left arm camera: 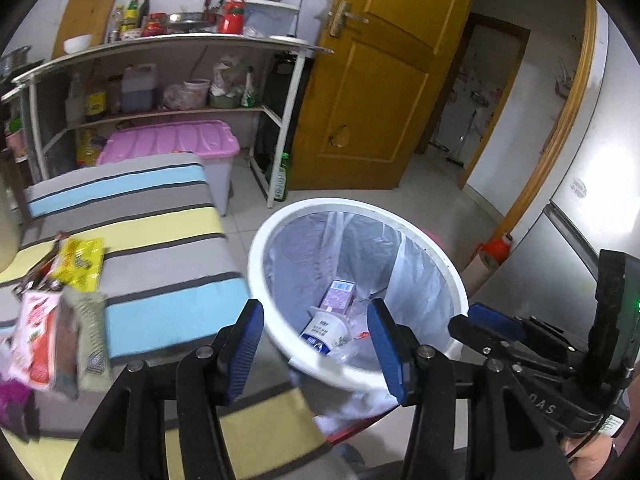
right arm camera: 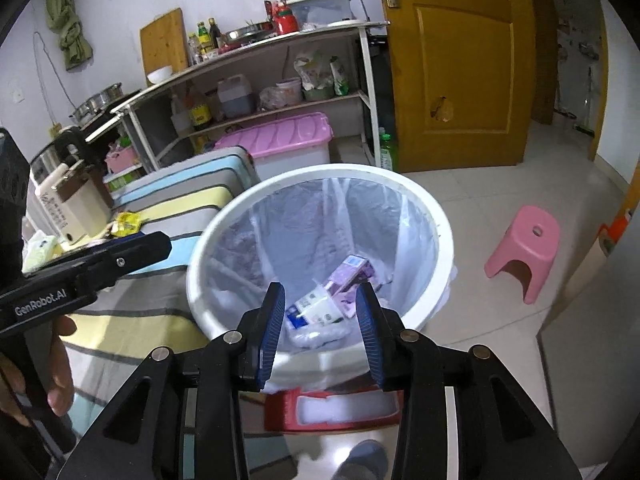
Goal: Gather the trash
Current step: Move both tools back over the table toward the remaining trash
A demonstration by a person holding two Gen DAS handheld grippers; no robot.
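both grippers hang over the white bin (left arm camera: 440, 264), which stands on the tiled floor just beside a striped bench (left arm camera: 160, 216) and is lined with a clear bag (left arm camera: 416, 272). the left gripper (left arm camera: 316, 344) has its blue pads spread wide with nothing between them, and through the gap the bin's inside shows. the right gripper (right arm camera: 320, 328) is also parted, a little narrower, and holds nothing. down in the bin lie a purple carton (left arm camera: 340, 294) and a white cup (left arm camera: 324, 330) with blue print, touching each other, with some crumpled clear plastic beside them. more trash is on the bench: a yellow wrapper (left arm camera: 80, 262), a red and white packet (left arm camera: 34, 340) and a grey packet (left arm camera: 90, 340), close together near its left end. a pink stool (right arm camera: 526, 250) stands on the floor well apart from the bin.
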